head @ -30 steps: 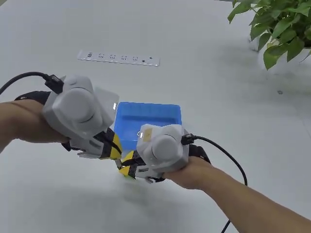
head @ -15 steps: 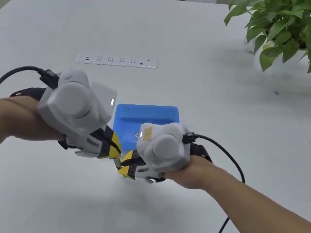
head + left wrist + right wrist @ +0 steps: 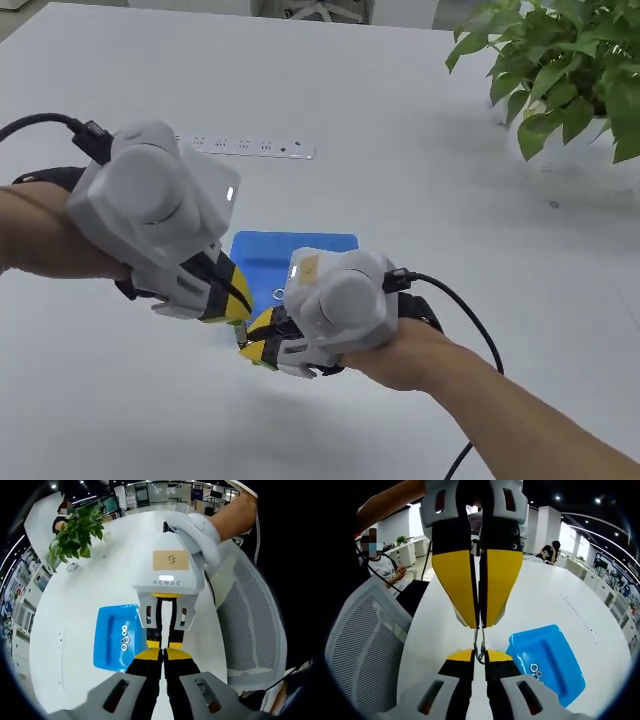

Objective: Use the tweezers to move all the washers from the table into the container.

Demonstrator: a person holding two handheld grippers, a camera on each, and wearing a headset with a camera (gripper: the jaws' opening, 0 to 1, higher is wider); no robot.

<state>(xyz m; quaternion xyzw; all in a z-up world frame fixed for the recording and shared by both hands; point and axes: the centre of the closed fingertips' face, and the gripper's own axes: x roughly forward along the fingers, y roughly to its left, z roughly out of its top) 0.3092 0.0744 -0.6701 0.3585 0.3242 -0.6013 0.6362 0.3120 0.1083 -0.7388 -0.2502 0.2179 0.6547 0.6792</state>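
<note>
In the blue container [image 3: 112, 640] on the white table [image 3: 75, 605], a few washers [image 3: 125, 640] lie near its right wall. Just right of the container, the left gripper [image 3: 162, 656] and right gripper [image 3: 162, 642] meet tip to tip, jaws pressed together.

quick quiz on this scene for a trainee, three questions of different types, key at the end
1. True or false: the blue container is empty.
2. The tweezers sit: A between the shut jaws of the left gripper and the right gripper, which meet tip to tip; B in a bare hand; C inside the container.
3. Fill in: in the head view, a leafy ____ stands at the far right of the table.

Key: 1 false, washers lie in it. 2 A. 3 plant.
</note>
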